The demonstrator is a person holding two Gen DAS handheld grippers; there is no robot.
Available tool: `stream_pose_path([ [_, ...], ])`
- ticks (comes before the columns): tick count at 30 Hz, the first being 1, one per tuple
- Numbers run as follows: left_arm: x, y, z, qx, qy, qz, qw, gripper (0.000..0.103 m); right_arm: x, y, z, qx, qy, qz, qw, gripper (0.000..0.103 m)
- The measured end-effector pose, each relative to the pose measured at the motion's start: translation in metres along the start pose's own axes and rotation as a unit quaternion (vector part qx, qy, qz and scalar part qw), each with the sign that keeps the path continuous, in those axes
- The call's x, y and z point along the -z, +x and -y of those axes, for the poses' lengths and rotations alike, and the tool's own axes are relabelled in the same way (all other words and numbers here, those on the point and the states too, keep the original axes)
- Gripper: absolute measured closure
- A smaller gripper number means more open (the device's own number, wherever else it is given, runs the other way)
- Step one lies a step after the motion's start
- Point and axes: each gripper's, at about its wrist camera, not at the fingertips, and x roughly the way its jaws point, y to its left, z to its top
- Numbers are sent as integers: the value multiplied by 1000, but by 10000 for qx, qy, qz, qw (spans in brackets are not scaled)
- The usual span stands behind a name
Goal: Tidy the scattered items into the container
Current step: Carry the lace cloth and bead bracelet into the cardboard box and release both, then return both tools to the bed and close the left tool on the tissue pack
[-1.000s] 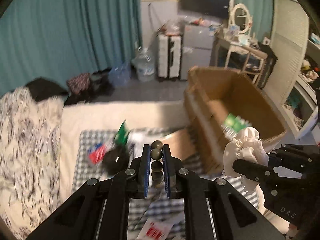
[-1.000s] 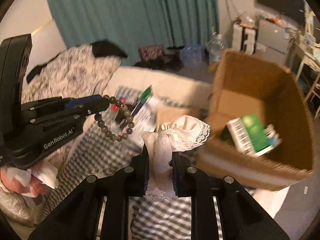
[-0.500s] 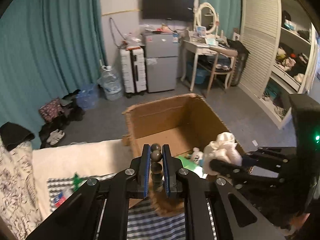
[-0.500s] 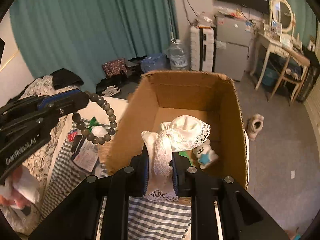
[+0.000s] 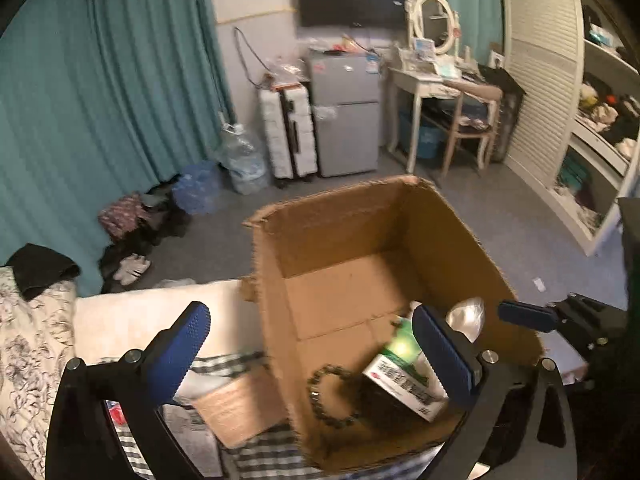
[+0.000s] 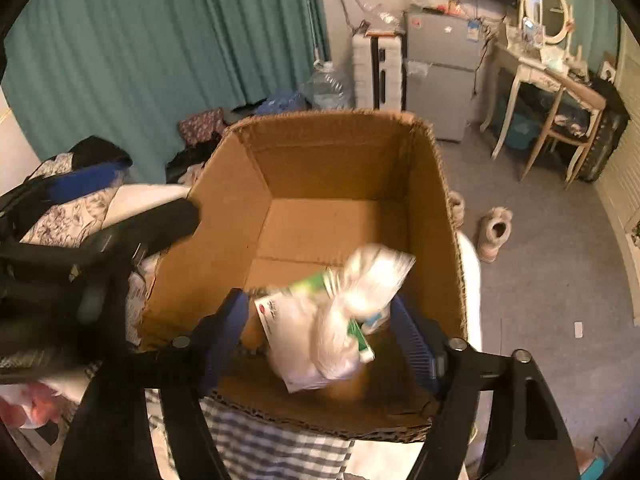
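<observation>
Blue-padded left gripper [image 5: 310, 354] is standing wide open, jaws having just been opening, nothing between them; the bead bracelet [image 5: 334, 396] is lying on the floor of the cardboard box [image 5: 344, 224]. Right gripper [image 6: 320, 332] jaws have also just been opening; the white lace cloth [image 6: 360, 292] is dropping, blurred, onto a green-and-white carton [image 6: 280, 312]. Release step is finishing. Next: both going back to the checked cloth [image 5: 264, 456] for remaining items.

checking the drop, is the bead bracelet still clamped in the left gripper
No, the left gripper stands wide open, and the bead bracelet lies on the cardboard box floor.
</observation>
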Motion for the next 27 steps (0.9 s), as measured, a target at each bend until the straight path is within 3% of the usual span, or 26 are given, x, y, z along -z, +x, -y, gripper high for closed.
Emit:
stream_pose_path([
  [8,30,3,-44,-408,-234,-344,9983,0,1,-9,-8,-94,-34,121,9999,29],
  [15,84,-7,-118,-861,-731,-654,9915,0,16,-25,-50,-666,-393,441,9960,29],
  [20,136,-10,-155,-978,-1011,-955,9854,0,33,-23,-89,-1047,-658,495,9911,29],
  [27,195,11,-171,-748,-1401,-1356,9779,0,65,-1,-143,-1246,-1009,183,9869,29],
])
